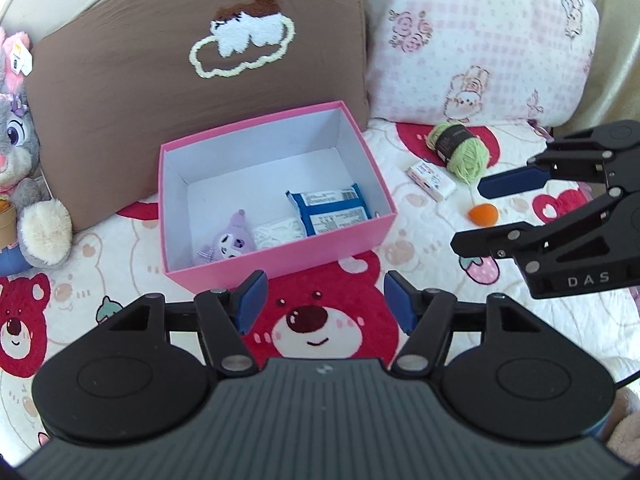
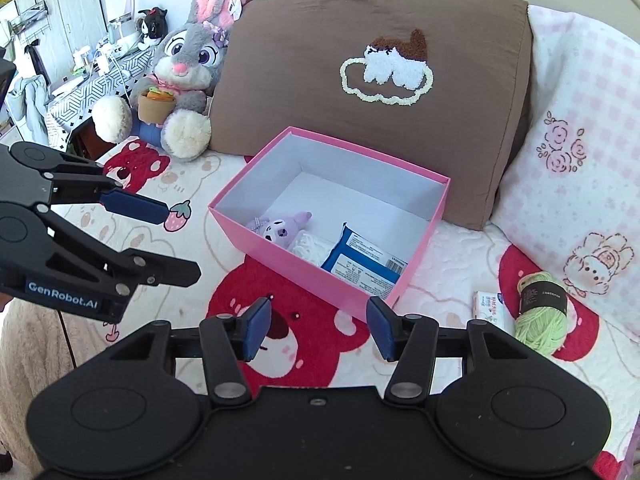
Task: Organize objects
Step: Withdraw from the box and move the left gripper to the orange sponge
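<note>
Left gripper [image 1: 324, 300]: jaws parted, nothing between the blue pads, only the bear-print bedspread [image 1: 328, 320] showing below. Right gripper [image 2: 318, 326]: jaws likewise parted and empty, held above the same bedspread.

Pink box [image 1: 276, 256]: open-topped, resting on the bedspread directly ahead of both grippers, its near wall just beyond the left gripper's fingertips. Its far side sits close to the brown pillow [image 1: 160, 92]; contact cannot be confirmed.

Contents of box, near end: small purple plush [image 1: 228, 242], a white item [image 1: 278, 230] beside it, too indistinct to identify, and a blue-and-white packet [image 1: 330, 208] to the right of that.

Outside the box, ahead and right of the left gripper: green yarn ball [image 1: 460, 148] with dark band, small white carton [image 1: 432, 178] just beside it, and an orange teardrop object [image 1: 482, 214] lying between the right gripper's fingers as seen from the left wrist, though evidently on the bedspread beneath them.

Grey rabbit plush [image 2: 188, 68] sits ahead and left of the right gripper, against the brown pillow. Pink-checked pillow [image 2: 580, 120] lies ahead and right.
</note>
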`<state>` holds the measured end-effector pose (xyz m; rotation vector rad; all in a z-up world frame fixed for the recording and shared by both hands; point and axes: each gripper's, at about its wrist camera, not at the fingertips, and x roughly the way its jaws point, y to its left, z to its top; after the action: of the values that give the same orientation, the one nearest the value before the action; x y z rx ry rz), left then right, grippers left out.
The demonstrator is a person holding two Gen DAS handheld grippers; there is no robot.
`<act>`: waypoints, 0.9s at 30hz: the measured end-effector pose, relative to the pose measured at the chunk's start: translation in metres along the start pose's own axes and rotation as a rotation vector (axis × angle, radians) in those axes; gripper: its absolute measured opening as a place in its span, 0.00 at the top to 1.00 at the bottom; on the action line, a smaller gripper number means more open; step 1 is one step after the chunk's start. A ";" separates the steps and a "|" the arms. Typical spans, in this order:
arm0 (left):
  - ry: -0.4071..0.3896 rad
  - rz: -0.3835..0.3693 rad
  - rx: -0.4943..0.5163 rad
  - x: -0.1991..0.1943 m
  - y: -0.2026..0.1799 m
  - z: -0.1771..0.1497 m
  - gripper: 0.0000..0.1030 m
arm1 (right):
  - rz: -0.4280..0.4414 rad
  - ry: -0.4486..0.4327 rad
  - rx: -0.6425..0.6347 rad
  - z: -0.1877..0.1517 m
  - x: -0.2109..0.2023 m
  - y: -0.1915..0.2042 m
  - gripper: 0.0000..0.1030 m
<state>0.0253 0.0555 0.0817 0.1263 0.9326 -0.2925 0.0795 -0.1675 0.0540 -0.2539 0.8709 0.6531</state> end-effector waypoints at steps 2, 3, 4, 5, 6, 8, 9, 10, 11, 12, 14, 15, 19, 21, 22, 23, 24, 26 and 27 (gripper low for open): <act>0.014 -0.013 0.003 0.001 -0.005 -0.003 0.37 | -0.006 0.006 -0.006 -0.005 -0.004 0.000 0.39; 0.021 -0.019 0.003 0.002 -0.007 -0.005 0.37 | -0.008 0.010 -0.007 -0.007 -0.005 -0.001 0.38; 0.027 -0.026 0.005 0.003 -0.010 -0.006 0.37 | -0.007 0.017 -0.005 -0.010 -0.007 -0.001 0.37; 0.033 -0.040 0.007 0.004 -0.012 -0.007 0.37 | 0.004 0.027 0.002 -0.012 -0.007 -0.003 0.35; 0.040 -0.064 0.008 0.005 -0.015 -0.009 0.37 | 0.023 0.043 0.010 -0.015 -0.007 -0.005 0.34; 0.065 -0.103 0.010 0.009 -0.021 -0.013 0.36 | 0.032 0.059 0.031 -0.021 -0.008 -0.008 0.33; 0.070 -0.107 0.015 0.011 -0.025 -0.015 0.36 | 0.032 0.062 0.033 -0.024 -0.008 -0.009 0.33; 0.072 -0.105 0.024 0.013 -0.029 -0.016 0.36 | 0.031 0.066 0.030 -0.027 -0.009 -0.010 0.33; 0.074 -0.103 0.031 0.014 -0.032 -0.017 0.36 | 0.027 0.071 0.030 -0.030 -0.009 -0.011 0.32; 0.079 -0.103 0.033 0.016 -0.035 -0.018 0.36 | 0.025 0.076 0.031 -0.032 -0.010 -0.012 0.32; 0.090 -0.111 0.033 0.019 -0.040 -0.019 0.36 | 0.024 0.082 0.032 -0.038 -0.012 -0.014 0.31; 0.094 -0.114 0.035 0.021 -0.042 -0.020 0.36 | 0.022 0.083 0.033 -0.041 -0.013 -0.015 0.31; 0.111 -0.110 0.040 0.031 -0.052 -0.021 0.32 | 0.014 0.080 0.007 -0.055 -0.018 -0.021 0.29; 0.119 -0.115 0.035 0.037 -0.057 -0.021 0.32 | 0.006 0.084 0.003 -0.063 -0.020 -0.024 0.29; 0.124 -0.124 0.035 0.040 -0.059 -0.021 0.31 | 0.004 0.086 0.004 -0.066 -0.020 -0.026 0.29; 0.133 -0.131 0.032 0.043 -0.062 -0.021 0.31 | 0.001 0.087 0.010 -0.070 -0.021 -0.029 0.29; 0.142 -0.137 0.029 0.046 -0.065 -0.022 0.31 | -0.001 0.089 0.016 -0.074 -0.022 -0.031 0.29; 0.157 -0.146 0.028 0.050 -0.070 -0.021 0.31 | -0.005 0.086 0.028 -0.080 -0.024 -0.038 0.29; 0.161 -0.150 0.031 0.052 -0.073 -0.020 0.31 | -0.010 0.082 0.035 -0.083 -0.025 -0.041 0.29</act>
<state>0.0164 -0.0191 0.0293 0.1095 1.0998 -0.4401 0.0412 -0.2481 0.0189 -0.2552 0.9586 0.6215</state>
